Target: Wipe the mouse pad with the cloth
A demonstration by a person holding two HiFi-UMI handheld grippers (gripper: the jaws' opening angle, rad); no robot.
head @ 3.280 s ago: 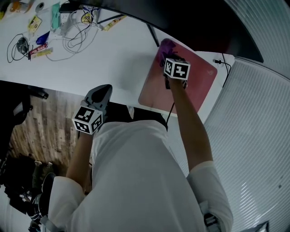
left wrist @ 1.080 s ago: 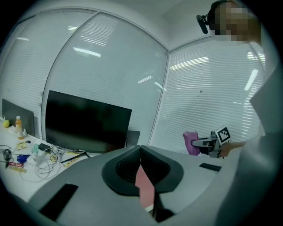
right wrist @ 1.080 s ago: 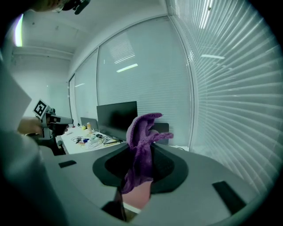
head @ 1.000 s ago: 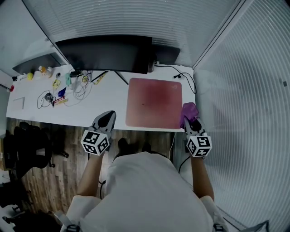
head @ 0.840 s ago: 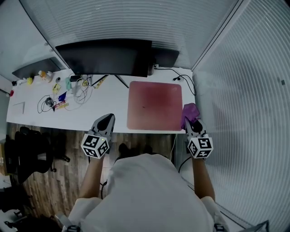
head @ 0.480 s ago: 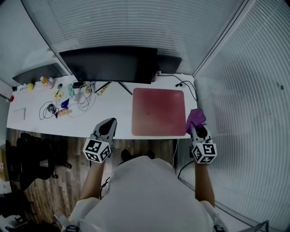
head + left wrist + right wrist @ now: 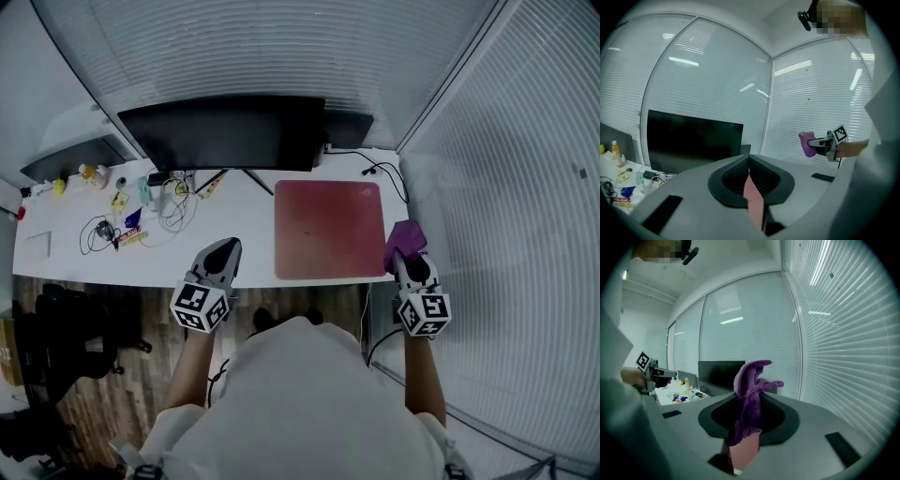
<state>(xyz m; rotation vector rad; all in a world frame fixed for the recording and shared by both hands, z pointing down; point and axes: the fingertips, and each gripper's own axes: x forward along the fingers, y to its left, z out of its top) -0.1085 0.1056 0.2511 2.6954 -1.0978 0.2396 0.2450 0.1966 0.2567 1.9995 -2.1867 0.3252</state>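
The mouse pad (image 7: 328, 230) is laid flat on the white desk (image 7: 234, 220), red side up and nothing sitting on it. The purple cloth (image 7: 403, 239) is found just off the pad's front right corner, clear of it. It's pinched in the right gripper (image 7: 406, 257), whose jaws are clamped on the lower part of the cloth (image 7: 749, 394) so the rest sticks up in a floppy bunch. Whether it's past the desk's right edge can't really be told.

The left gripper (image 7: 227, 247) is held left of the pad's front left corner, around the desk's front edge, well apart from the pad. Its jaws are closed up with nothing caught between them (image 7: 749, 174).

A dark monitor (image 7: 225, 131) is parked behind the pad and to its left, and a mess of cables and small bits (image 7: 141, 202) is scattered far to the pad's left.
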